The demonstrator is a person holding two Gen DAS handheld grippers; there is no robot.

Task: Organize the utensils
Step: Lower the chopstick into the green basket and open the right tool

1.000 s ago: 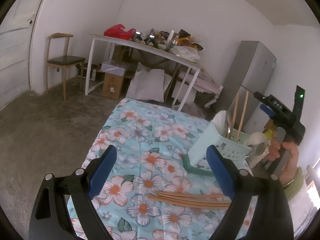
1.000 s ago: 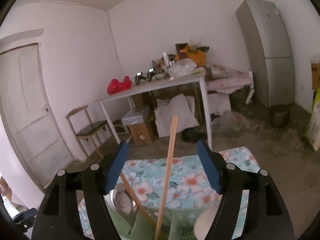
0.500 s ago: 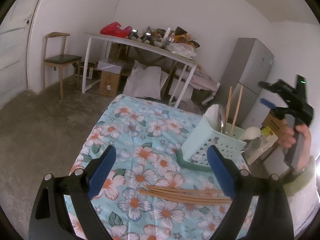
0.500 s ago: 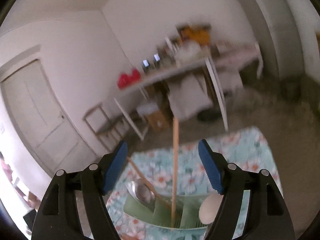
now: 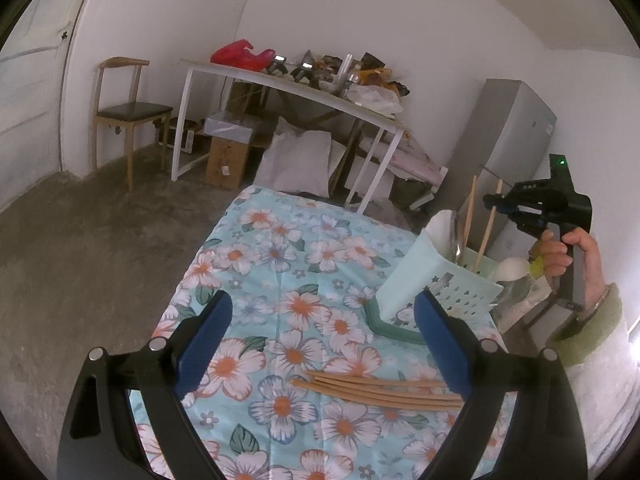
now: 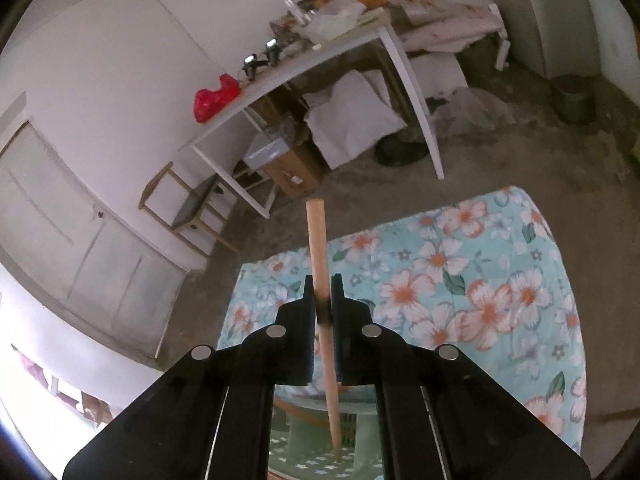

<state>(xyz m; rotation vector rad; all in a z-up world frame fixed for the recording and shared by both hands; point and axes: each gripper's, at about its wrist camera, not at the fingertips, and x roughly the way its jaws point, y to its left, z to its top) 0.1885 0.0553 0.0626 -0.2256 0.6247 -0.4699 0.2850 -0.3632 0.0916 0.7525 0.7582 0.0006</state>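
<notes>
From your left wrist camera, your left gripper hangs over the near part of the floral tablecloth with its blue pads spread wide and nothing between them. A loose bundle of wooden chopsticks lies flat on the cloth just beyond the pads, toward the right one, its sticks running left to right. Further right, at the table's right edge, stands the pale green utensil basket on a darker green tray. It holds a metal spoon and two upright chopsticks, and a white rounded spoon sits just to its right. Above the basket your right hand grips the handle of the right gripper, whose tip is at the top of the rightmost upright chopstick. Far behind are a white table, a wooden chair and a grey fridge.

From your right wrist camera, your right gripper has its two fingers drawn together, clamped on that upright chopstick. The stick passes between the pads, its upper end rising above them and its lower end reaching down into the green basket directly below. The floral cloth spreads out to the right and beyond.
</notes>
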